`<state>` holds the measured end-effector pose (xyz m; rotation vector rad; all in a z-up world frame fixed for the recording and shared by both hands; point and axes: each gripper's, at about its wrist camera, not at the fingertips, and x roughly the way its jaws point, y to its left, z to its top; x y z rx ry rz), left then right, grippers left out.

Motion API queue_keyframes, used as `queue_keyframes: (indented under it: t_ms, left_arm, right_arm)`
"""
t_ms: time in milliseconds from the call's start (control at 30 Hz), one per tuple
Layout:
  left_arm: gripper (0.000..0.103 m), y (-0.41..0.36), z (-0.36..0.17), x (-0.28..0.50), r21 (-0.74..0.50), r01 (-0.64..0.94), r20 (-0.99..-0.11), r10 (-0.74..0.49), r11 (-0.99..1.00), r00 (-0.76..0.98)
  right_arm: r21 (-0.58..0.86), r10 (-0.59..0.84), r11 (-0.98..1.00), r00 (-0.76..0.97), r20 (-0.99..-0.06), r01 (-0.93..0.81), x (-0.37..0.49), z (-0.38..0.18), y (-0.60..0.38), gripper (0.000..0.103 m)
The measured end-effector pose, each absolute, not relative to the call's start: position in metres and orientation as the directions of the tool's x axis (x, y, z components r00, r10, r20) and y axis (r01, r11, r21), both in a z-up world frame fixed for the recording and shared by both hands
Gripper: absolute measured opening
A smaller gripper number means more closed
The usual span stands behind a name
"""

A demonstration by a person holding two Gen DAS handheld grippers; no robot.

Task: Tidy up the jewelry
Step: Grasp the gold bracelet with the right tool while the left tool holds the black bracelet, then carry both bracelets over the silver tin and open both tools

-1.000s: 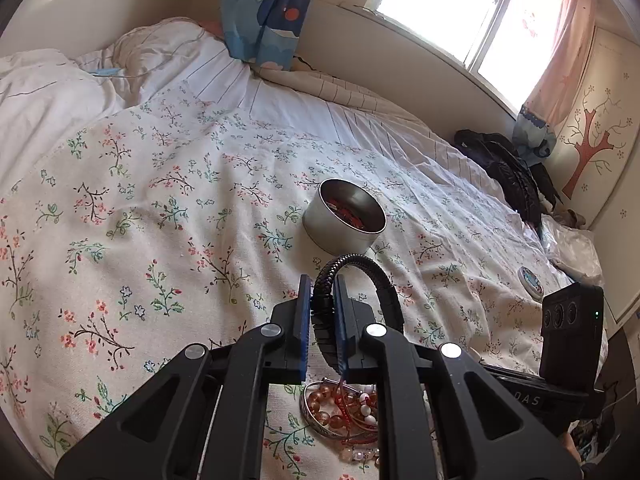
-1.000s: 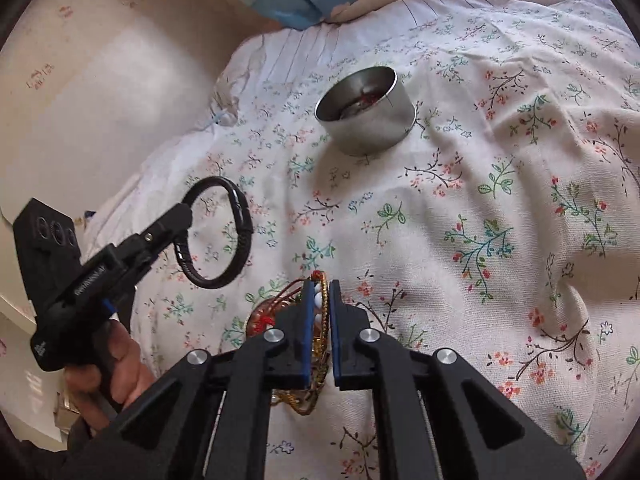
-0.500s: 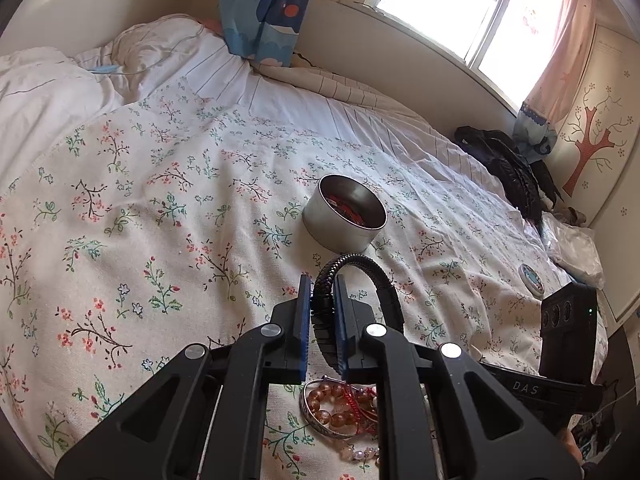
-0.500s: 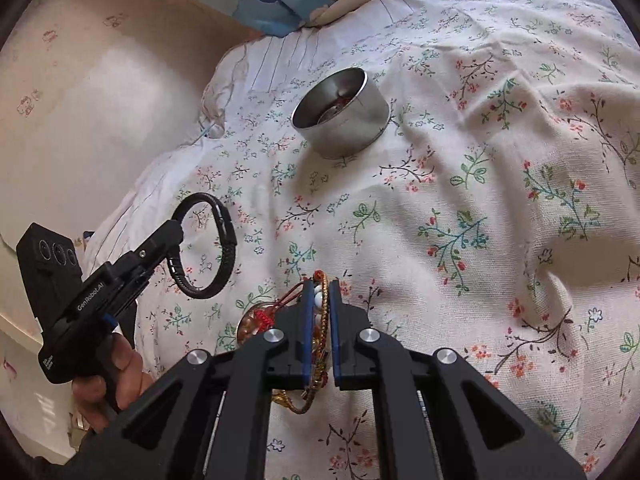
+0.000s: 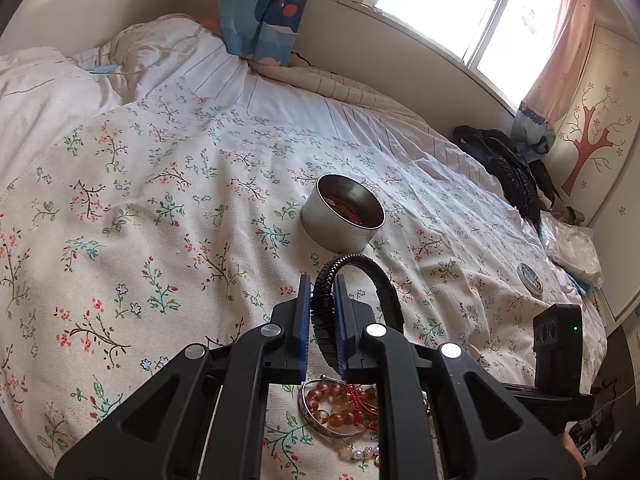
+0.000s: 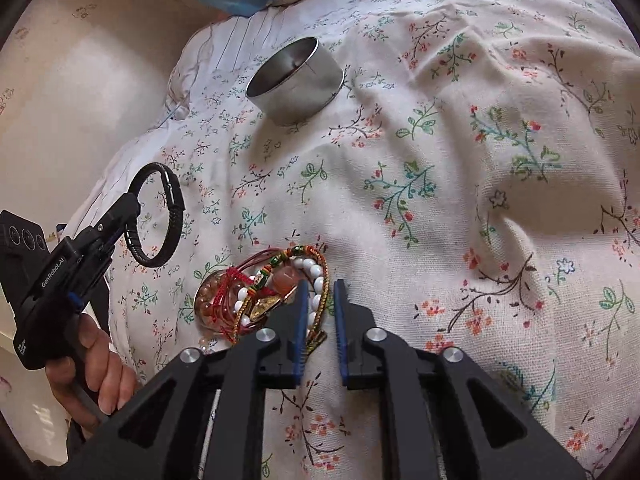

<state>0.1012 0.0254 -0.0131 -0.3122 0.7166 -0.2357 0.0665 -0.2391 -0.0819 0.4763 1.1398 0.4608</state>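
Jewelry pile (image 6: 266, 292) is seen low centre-left of the right wrist frame, on the floral bedspread (image 6: 460, 184): beaded bracelets, red cord, gold pieces, tangled together. Right gripper (image 6: 320, 300) is parted and opening, its blue pads at the pile's right edge; a gold strand lies in the gap, not pinched. Black braided bracelet (image 5: 362, 276) is clamped upright by the left gripper (image 5: 322, 320), lower centre of the left wrist frame, raised off the bed. Metal tin (image 5: 342, 216) is placed mid-frame beyond it, red items inside. A hand (image 6: 96, 372) is seen at lower left.
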Motion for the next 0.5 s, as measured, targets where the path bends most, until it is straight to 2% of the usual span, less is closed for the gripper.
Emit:
queue_keyframes:
  t_ms: [67, 133, 233, 500]
  left_arm:
    - [0.01, 0.026, -0.013, 0.101, -0.359, 0.103, -0.604, -0.315, 0.928, 0.732]
    - [0.01, 0.026, -0.013, 0.101, -0.362, 0.102, -0.604, -0.316, 0.927, 0.731]
    - [0.01, 0.025, -0.013, 0.102, -0.362, 0.103, -0.602, -0.317, 0.926, 0.733]
    - [0.01, 0.028, -0.009, 0.099, -0.369, 0.106, -0.578, -0.317, 0.923, 0.752]
  right_arm:
    - [0.561, 0.566, 0.818, 0.356, -0.744, -0.128, 0.064, -0.077, -0.235, 0.018]
    - [0.562, 0.567, 0.816, 0.373, -0.735, -0.132, 0.062, -0.072, -0.236, 0.007]
    - [0.617, 0.61, 0.775, 0.41, -0.678, -0.134, 0.058, -0.064, -0.246, 0.005]
    - [0.795, 0.739, 0.581, 0.523, -0.425, -0.174, 0.055, -0.039, -0.269, 0.004]
